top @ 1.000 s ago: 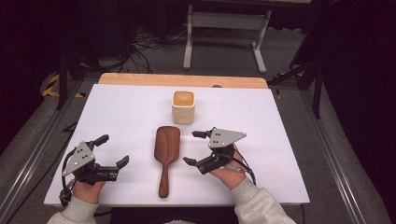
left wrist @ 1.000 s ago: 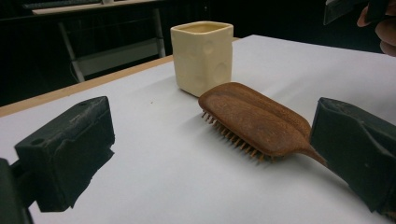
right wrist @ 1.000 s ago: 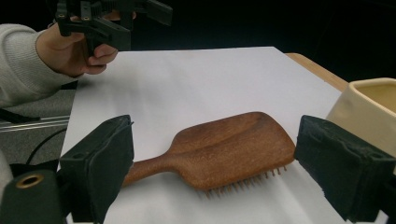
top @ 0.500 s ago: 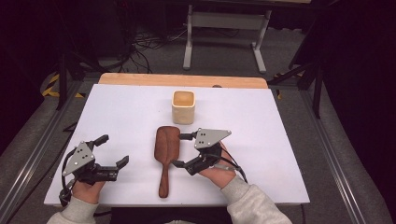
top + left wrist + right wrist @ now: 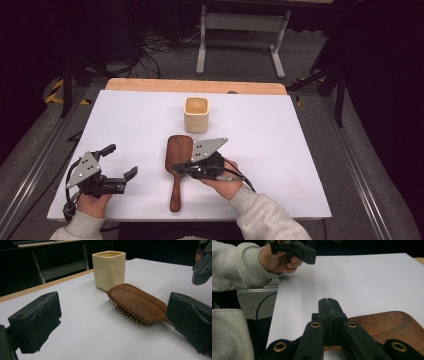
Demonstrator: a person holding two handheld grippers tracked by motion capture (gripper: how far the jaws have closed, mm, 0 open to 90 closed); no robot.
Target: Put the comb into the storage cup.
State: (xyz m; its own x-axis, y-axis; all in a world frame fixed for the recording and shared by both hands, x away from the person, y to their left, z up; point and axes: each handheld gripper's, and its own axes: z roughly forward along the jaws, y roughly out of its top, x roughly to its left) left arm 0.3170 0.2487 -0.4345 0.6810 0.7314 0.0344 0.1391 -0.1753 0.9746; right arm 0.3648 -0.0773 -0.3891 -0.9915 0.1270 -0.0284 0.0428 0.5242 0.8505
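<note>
Closing is the change: my right tongs [image 5: 176, 167] have slid across the desk [image 5: 300, 150] to the neck of the hairbrush [image 5: 179, 152], and their jaws have just been closing. They now stand together over the wood. I can't see the handle pinched between them, so I judge the grip unsure. The hairbrush lies bristles down under their tips, with the cup [image 5: 196, 114] beyond. My left tongs [image 5: 120, 160] stand apart and empty, well off. Open desk lies ahead and to the right; the near edge is close behind both hands.
</note>
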